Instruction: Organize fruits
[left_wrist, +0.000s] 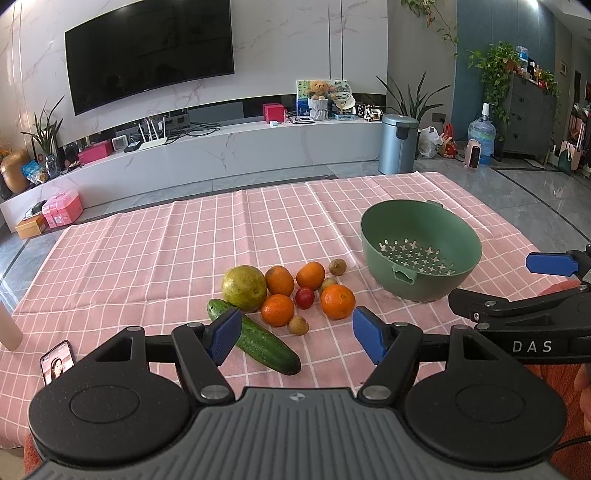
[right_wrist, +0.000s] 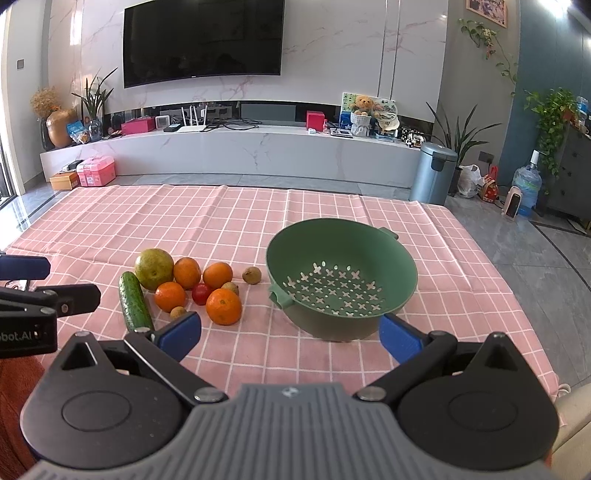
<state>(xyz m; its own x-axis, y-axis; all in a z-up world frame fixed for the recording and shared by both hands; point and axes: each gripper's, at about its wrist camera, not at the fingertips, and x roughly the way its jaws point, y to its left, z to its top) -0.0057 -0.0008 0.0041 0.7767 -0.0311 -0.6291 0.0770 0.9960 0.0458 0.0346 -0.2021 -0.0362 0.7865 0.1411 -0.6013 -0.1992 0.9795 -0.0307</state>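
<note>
Left wrist view shows the left tongs (left_wrist: 295, 334) spread wide and holding nothing, hanging just above the near edge of the fruit pile on the desk (left_wrist: 147, 251). The right tongs (right_wrist: 290, 338) are wide too and hold nothing, with the green strainer bowl (right_wrist: 341, 277) just in front of them. The bowl has no fruit in it yet. All the fruit lies bunched up to the left of the bowl: a big green pear (left_wrist: 244, 288), four oranges, the nearest one (left_wrist: 337, 301) closest to the bowl, a small red tomato (left_wrist: 304, 297), a few little brown fruits that may be longans (left_wrist: 298, 325), though they are too small to be sure, and a cucumber (left_wrist: 255, 336) lying at the near side. The pieces touch each other, so tongs coming down on one could bump its neighbours. Round fruit rolls easily, and a nudged orange or little brown fruit could roll across the cloth and maybe off the desk. The little fruits could slip out of a wide grip. A hard squeeze could squash the tomato. The bowl looks light, so a dropped pear might tip or push it. The two tongs are near each other and could knock together.
</note>
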